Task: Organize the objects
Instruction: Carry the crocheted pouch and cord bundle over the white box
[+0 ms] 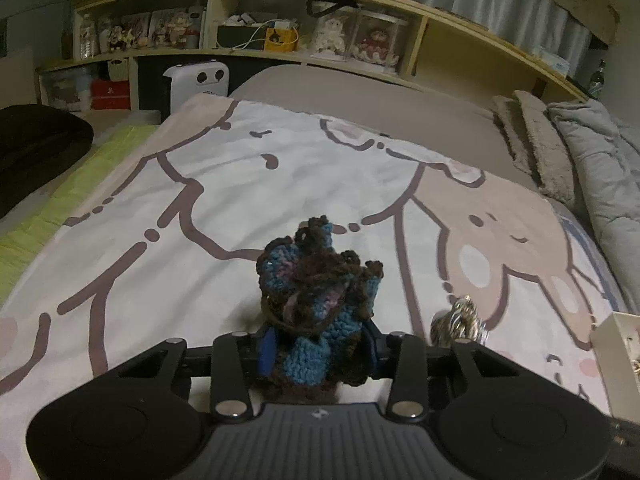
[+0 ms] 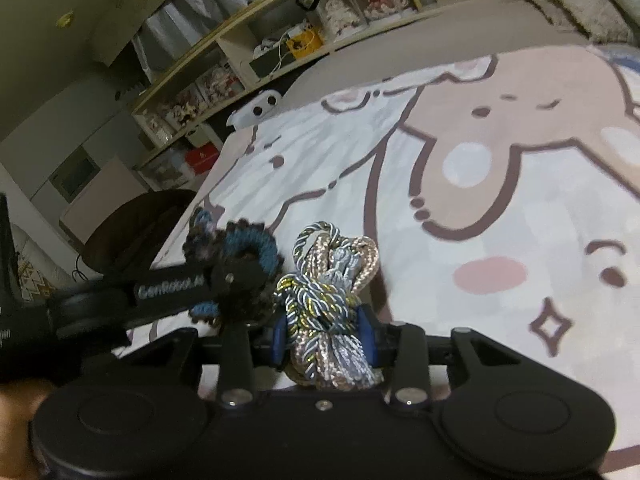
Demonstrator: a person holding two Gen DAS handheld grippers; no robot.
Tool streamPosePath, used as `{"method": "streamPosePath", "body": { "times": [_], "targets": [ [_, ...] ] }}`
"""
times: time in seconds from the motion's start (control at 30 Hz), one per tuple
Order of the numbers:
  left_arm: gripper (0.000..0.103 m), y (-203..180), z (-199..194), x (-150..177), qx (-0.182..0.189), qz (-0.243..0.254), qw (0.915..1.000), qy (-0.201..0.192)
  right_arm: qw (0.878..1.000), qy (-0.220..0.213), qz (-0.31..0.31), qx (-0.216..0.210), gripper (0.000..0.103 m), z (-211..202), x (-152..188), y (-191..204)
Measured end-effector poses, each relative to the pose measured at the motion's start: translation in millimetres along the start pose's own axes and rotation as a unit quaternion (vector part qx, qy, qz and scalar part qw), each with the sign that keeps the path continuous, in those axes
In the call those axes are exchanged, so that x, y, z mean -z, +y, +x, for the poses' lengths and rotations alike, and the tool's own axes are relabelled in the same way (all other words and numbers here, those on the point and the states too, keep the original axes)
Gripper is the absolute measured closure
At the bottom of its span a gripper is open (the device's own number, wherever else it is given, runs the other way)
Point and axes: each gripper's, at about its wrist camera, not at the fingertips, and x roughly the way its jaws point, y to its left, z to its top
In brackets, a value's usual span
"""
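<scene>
My left gripper is shut on a blue-and-brown crocheted piece and holds it above the cartoon-print blanket. My right gripper is shut on a bundle of silver, beige and gold twisted cord. In the right wrist view the left gripper with the crocheted piece sits just left of the cord bundle. In the left wrist view the cord bundle shows blurred at the lower right.
A white box with small items stands at the right edge of the bed. Folded blankets lie at the far right. A wooden headboard shelf holds figures and boxes. A white heater stands beside the bed.
</scene>
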Motion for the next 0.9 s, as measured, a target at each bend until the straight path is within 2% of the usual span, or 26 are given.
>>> {"method": "streamPosePath", "body": {
  "times": [0.4,0.9],
  "targets": [
    [0.061,-26.5,-54.0,2.9,0.013,0.009,0.9997,-0.017,0.999,-0.035,-0.023,0.016,0.066,-64.9,-19.0,-8.0],
    [0.061,-68.5,-109.0,25.7,0.058,0.031,0.9972,-0.036,0.996,-0.052,-0.063,0.034,0.066,-144.1,-18.8,-28.1]
  ]
}}
